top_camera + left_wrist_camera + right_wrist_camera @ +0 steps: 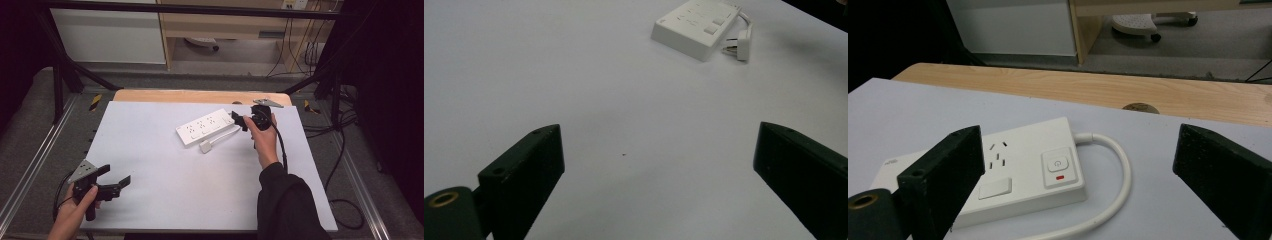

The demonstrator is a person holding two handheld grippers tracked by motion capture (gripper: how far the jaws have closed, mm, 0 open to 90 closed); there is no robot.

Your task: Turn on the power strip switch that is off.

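R gripper [241, 120] reaches fwd, arm stretched out, jaws apart, just beside power strip [206, 126] mid-table. L gripper [114, 180] held low at near-left corner of table [165, 190], jaws apart, nothing between.

A lab or recording workspace is indicated: black metal frame [60, 55] around the table [165, 190], cables [345, 150] trailed on grey carpet, office furniture behind.
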